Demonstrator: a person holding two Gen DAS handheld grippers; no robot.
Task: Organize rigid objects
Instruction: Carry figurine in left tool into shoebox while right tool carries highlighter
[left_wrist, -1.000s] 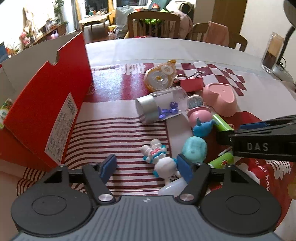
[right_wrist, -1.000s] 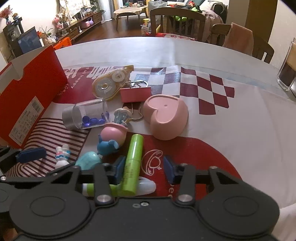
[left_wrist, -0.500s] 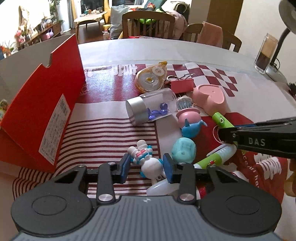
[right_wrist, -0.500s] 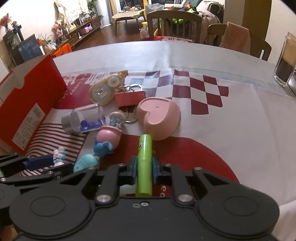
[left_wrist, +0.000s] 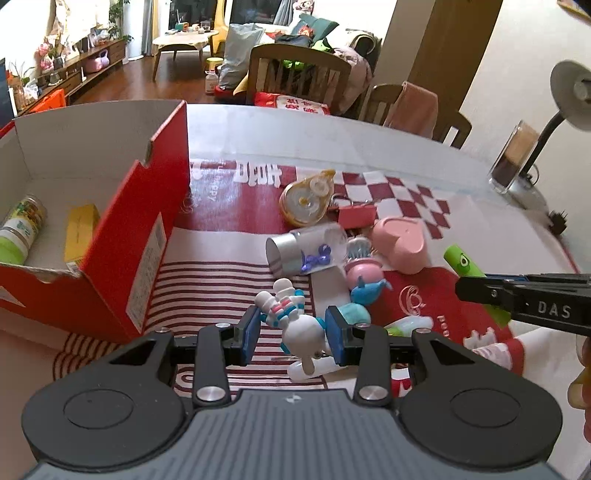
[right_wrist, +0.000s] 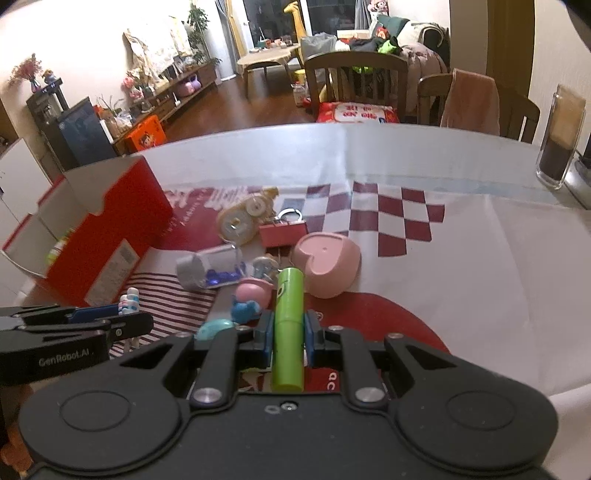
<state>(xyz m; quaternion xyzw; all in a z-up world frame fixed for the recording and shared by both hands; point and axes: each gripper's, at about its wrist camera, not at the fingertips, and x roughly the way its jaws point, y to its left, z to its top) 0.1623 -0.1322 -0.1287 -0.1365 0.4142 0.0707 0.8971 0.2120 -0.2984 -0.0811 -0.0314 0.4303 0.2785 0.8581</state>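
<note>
My left gripper (left_wrist: 291, 332) is shut on a white rabbit figure (left_wrist: 295, 317) with pink and blue stripes, held above the striped cloth. My right gripper (right_wrist: 289, 332) is shut on a green tube (right_wrist: 289, 325) and holds it off the table; the tube also shows in the left wrist view (left_wrist: 465, 264). A red cardboard box (left_wrist: 147, 221) stands open at the left, with a green-lidded jar (left_wrist: 18, 232) and a yellow packet (left_wrist: 79, 229) inside.
On the cloth lie a clear vial with blue beads (left_wrist: 303, 249), a yellow tape dispenser (left_wrist: 306, 197), a red binder clip (left_wrist: 356, 214), a pink heart dish (left_wrist: 402, 240), a pink and blue toy (left_wrist: 365, 280) and a teal egg (left_wrist: 354, 314). A glass (right_wrist: 561, 147) stands far right.
Both grippers closed on their objects and lifted: the left one took the rabbit figure, the right one took the green tube. The box's inside has come into the left view.
</note>
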